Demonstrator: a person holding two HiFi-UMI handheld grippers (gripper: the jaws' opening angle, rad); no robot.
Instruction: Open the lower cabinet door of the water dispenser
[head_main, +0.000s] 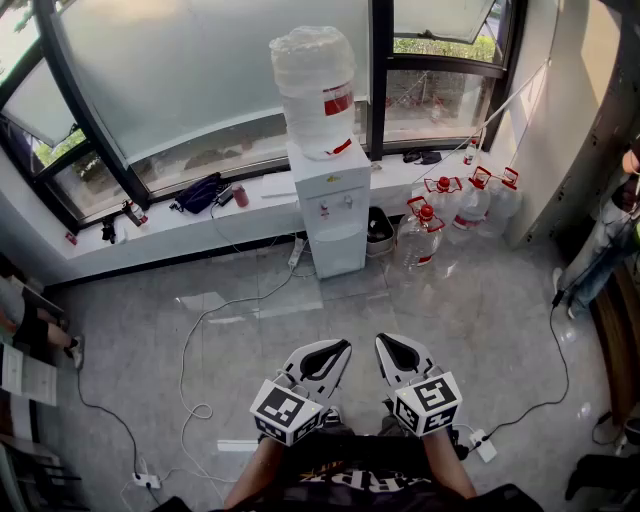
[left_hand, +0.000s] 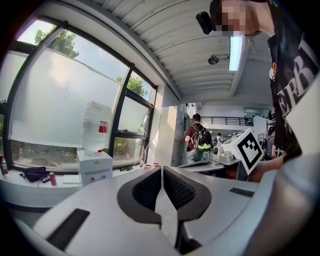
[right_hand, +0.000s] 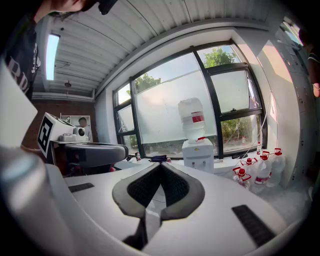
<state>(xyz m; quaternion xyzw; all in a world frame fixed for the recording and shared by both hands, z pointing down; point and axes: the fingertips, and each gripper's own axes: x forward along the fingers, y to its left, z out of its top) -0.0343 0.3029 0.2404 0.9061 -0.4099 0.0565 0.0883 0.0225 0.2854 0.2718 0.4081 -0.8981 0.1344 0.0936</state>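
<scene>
A white water dispenser (head_main: 330, 200) with an upturned clear bottle (head_main: 313, 88) stands against the window ledge; its lower cabinet door (head_main: 338, 248) is closed. It also shows far off as the dispenser (left_hand: 95, 167) and the dispenser (right_hand: 198, 155) in the two gripper views. My left gripper (head_main: 333, 353) and right gripper (head_main: 391, 351) hover side by side near my body, well short of the dispenser. Both are shut with tips touching and nothing between them: left gripper (left_hand: 162, 170), right gripper (right_hand: 161, 166).
Several water jugs with red caps (head_main: 462, 205) stand on the floor right of the dispenser. A white cable (head_main: 190, 360) and power strips (head_main: 147, 480) lie on the grey floor. A dark bag (head_main: 198, 192) rests on the ledge. A person (left_hand: 196, 135) stands far back.
</scene>
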